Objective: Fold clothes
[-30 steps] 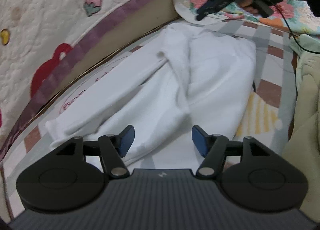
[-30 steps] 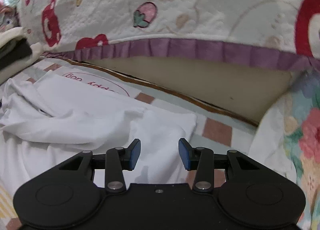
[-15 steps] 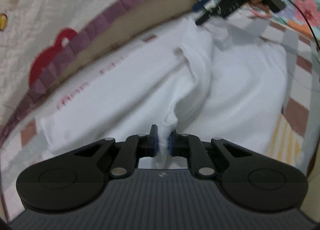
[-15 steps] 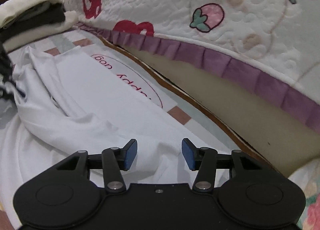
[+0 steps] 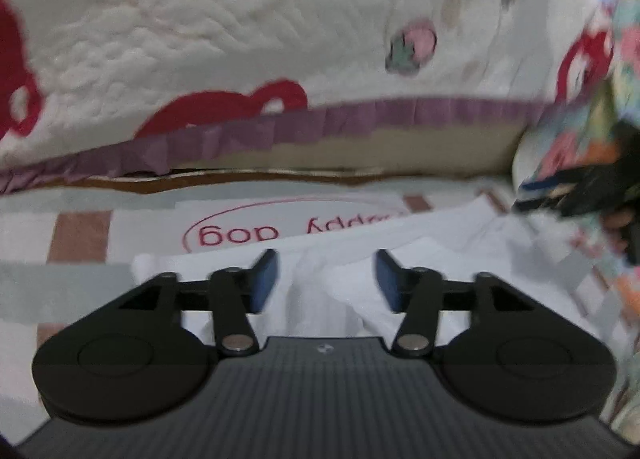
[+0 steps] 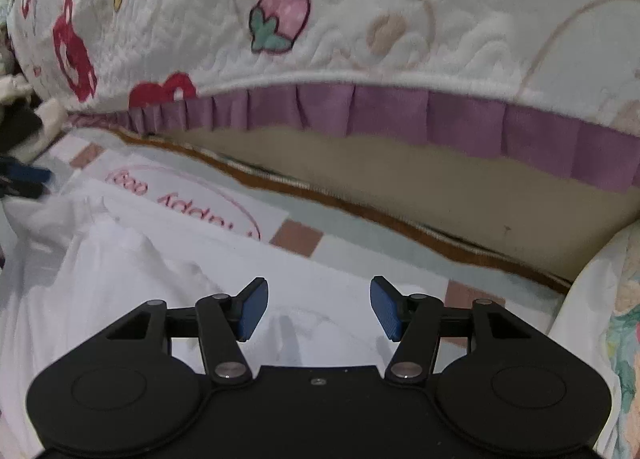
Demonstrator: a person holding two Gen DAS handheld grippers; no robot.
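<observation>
Opening both jaws: left gripper (image 5: 326, 279) straddles a raised ridge of the soft white cotton garment (image 5: 432, 255), pads clear; right gripper (image 6: 316, 309) empty over it. Light, limp, likely slippery; pinch doubled edges ahead.

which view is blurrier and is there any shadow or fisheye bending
Left wrist view is blurrier: the quilt and floral fabric smear. Right wrist view is sharper; finger shadows fall on the white garment; the purple frill bows from distortion.
</observation>
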